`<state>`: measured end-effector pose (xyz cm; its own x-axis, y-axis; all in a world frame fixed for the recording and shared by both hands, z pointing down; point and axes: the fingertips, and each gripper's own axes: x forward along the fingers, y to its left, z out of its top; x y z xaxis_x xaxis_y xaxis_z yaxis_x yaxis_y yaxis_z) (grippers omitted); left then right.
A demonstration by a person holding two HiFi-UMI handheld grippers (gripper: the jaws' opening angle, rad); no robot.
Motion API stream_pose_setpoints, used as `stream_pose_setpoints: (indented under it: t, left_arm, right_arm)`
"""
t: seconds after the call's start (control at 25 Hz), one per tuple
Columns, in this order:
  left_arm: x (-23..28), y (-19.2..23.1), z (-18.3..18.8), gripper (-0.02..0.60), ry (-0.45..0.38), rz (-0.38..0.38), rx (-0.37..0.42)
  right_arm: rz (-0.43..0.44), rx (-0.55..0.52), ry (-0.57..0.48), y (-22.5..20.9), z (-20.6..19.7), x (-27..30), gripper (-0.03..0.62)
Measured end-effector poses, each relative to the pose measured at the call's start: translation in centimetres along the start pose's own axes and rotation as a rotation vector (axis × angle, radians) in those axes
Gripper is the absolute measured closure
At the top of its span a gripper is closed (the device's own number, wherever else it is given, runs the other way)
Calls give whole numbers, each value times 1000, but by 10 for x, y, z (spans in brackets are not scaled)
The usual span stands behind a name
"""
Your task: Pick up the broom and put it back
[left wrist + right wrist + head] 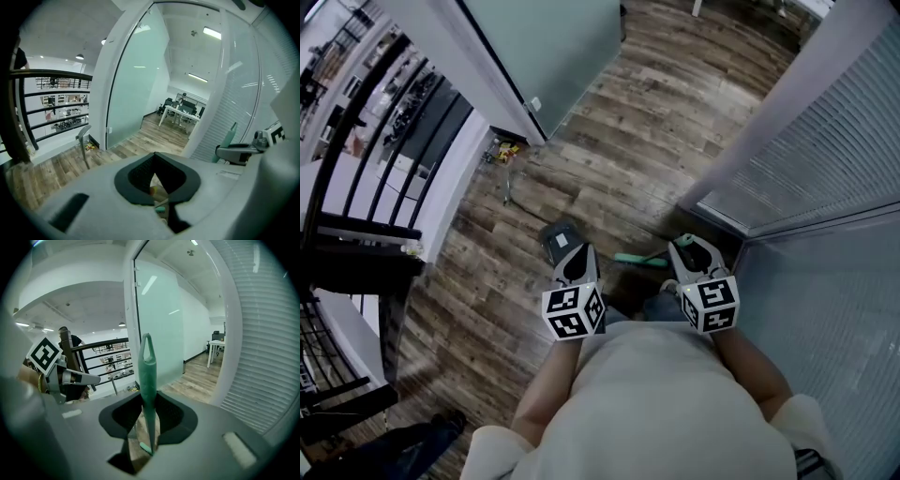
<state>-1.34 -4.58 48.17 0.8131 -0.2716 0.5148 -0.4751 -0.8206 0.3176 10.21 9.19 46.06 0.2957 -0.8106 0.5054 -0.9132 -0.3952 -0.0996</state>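
Black railing (366, 228): we saw it at 9 o'clock of the head view, running along the edge of the wood-plank floor (609, 141).
Grey tool (83, 132): a long-handled one stood upright at 9 o'clock in the left gripper view, near the foot of the glass panel; we could not tell what kind of tool it was.
Glass panel (136, 89): pale green in a white frame, it rose toward 11 o'clock in the same view. Desks and chairs (180, 112) showed beyond it at 1 o'clock.
Left gripper (153, 180): its jaws stood only a slit apart. We saw floor through the gap and nothing between the pads, so it was empty.
Broom (147, 376): its green handle stood between the jaws of the right gripper (149, 416) and pointed to 12 o'clock, with the hanging loop at its top end. In the head view we also saw a short green stretch between the two grippers, at 9 o'clock of the right one.
Right gripper: its jaws were closed partway, and we saw the pads pressed on the broom handle from both sides.
Blinds (825, 141): pale slats behind glass filled 2 o'clock of the head view, near the right gripper.
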Motion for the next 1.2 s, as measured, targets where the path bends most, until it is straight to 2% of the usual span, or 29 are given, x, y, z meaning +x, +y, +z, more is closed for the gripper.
stream_pose_setpoints:
  t: [0.52, 0.96, 1.2]
  left_arm:
    - [53, -84, -24, 574, 41, -26, 33]
    - [104, -141, -40, 574, 69, -20, 30]
    - [132, -160, -59, 574, 86, -29, 24]
  right_arm:
    - [-55, 61, 15, -101, -35, -23, 491]
    - [-87, 70, 42, -190, -58, -17, 491]
    - [-115, 84, 65, -229, -86, -5, 491]
